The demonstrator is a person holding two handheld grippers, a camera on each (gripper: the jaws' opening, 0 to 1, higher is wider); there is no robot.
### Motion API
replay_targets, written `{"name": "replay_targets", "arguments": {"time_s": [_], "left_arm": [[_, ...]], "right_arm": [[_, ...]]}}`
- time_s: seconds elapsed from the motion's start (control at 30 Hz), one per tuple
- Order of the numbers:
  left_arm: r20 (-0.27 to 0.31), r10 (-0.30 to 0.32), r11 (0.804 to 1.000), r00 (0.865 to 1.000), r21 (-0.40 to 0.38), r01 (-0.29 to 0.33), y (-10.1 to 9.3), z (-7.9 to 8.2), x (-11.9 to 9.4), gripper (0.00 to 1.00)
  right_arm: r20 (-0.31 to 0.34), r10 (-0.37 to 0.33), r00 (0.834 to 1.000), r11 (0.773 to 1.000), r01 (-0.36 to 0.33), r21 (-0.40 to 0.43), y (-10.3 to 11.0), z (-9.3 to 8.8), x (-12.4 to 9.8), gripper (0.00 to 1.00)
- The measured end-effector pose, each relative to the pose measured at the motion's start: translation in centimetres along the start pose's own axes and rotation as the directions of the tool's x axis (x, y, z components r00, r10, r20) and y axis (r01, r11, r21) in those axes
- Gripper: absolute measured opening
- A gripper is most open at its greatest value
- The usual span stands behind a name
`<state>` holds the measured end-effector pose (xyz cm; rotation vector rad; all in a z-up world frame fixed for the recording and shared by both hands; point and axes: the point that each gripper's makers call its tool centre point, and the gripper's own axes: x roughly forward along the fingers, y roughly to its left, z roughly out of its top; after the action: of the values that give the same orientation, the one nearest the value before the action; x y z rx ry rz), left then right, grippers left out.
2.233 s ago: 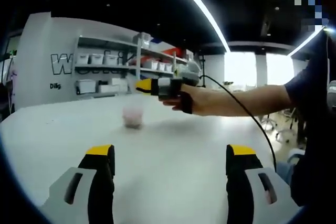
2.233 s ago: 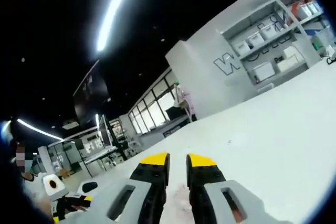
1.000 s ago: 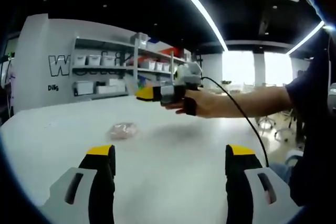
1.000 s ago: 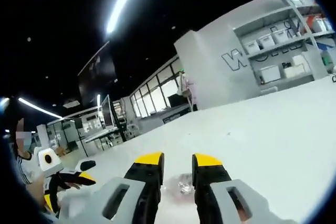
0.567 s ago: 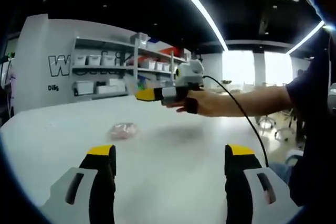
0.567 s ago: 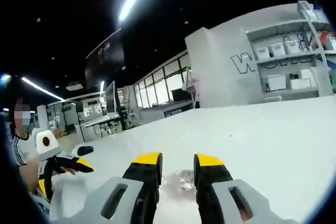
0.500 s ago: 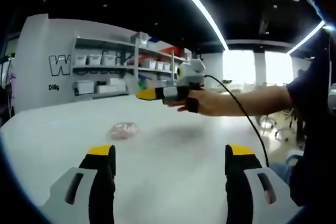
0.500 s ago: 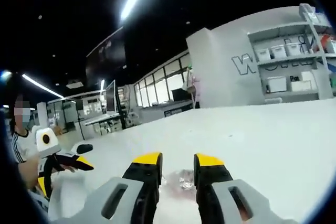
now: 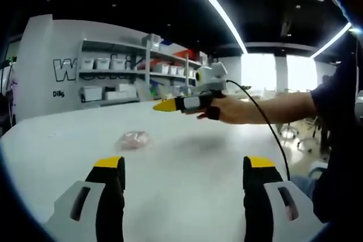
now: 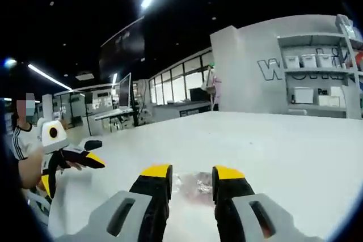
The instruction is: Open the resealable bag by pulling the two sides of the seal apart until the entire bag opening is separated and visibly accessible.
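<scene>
White table (image 9: 187,168) across the foreground. Grey wall (image 9: 57,60) with partial black lettering behind it, shelves (image 9: 113,75) holding white bins. Ceiling light strips (image 9: 212,7). Windows and what look like desks with a monitor (image 10: 125,103) further back.

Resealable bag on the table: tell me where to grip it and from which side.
The resealable bag lies crumpled on the white table, seal not discernible. Probably pinch a raised upper fold from above: the right gripper, open and nearest, takes one side, the left gripper the other.
</scene>
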<state>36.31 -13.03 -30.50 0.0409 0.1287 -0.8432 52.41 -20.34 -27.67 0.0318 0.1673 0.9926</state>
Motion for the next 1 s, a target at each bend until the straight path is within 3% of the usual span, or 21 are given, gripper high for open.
{"name": "replay_targets", "arguments": {"time_s": [0.7,1.0], "left_arm": [[-0.001,-0.001,1.000,1.000,-0.002,0.001,-0.9,0.3,-0.3,0.84],[-0.013,0.005,1.000,1.000,-0.010,-0.005,-1.1,-0.4,-0.2,0.83]], "right_arm": [[-0.075,0.012,0.997,0.997,-0.018,-0.080,2.0,-1.6,-2.7,0.27],[-0.096,0.012,0.995,0.993,-0.023,-0.120,2.3,-1.6,-3.9,0.27]]}}
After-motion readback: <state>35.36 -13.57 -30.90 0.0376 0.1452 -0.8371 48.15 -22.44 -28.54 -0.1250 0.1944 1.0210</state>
